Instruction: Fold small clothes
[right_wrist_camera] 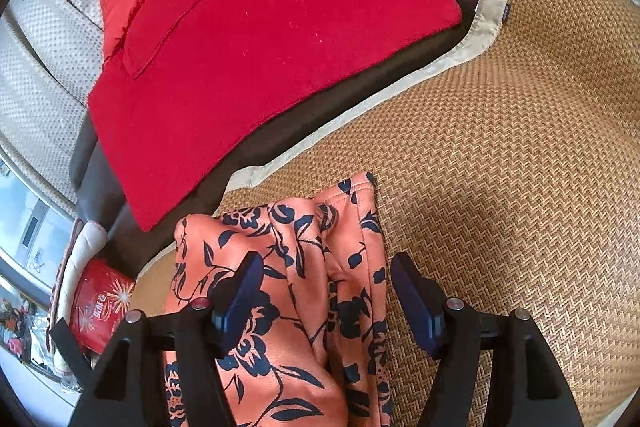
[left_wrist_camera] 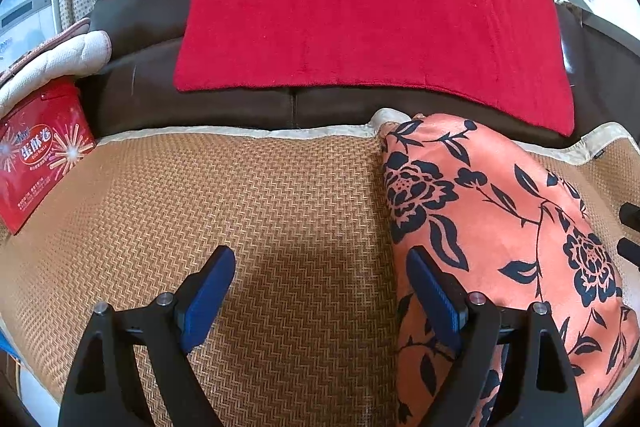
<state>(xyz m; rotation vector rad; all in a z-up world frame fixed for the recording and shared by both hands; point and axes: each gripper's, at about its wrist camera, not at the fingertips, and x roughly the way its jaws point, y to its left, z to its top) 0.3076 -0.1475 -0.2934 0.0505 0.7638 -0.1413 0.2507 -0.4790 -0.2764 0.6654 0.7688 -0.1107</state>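
The garment [left_wrist_camera: 500,227], orange with dark flowers, lies on the woven mat [left_wrist_camera: 280,227], toward its right part and near the mat's far edge; in the right wrist view it [right_wrist_camera: 280,307] is bunched in long ridges, not flat. The left tool [left_wrist_camera: 320,303] is spread wide and holds nothing; one finger stands over bare mat, the other over the garment's left edge. The right tool [right_wrist_camera: 326,297] is spread too, its fingers on either side of the ridges, pinching nothing.

What may go wrong, in my judgement: if the right tool shuts here, it may catch several layers together, and the fold would come out crooked; the cloth looks thin and smooth, so it could also slip from the pads during a lift. The left tool might catch only the top layer at the edge, or pinch the mat's weave with it.

Counted: one garment; one mat; one red towel [left_wrist_camera: 360,19] on the dark sofa [left_wrist_camera: 140,27] behind, with a smaller red piece [right_wrist_camera: 176,7] on top of it; one red tin [left_wrist_camera: 36,155] at the left; two tools.
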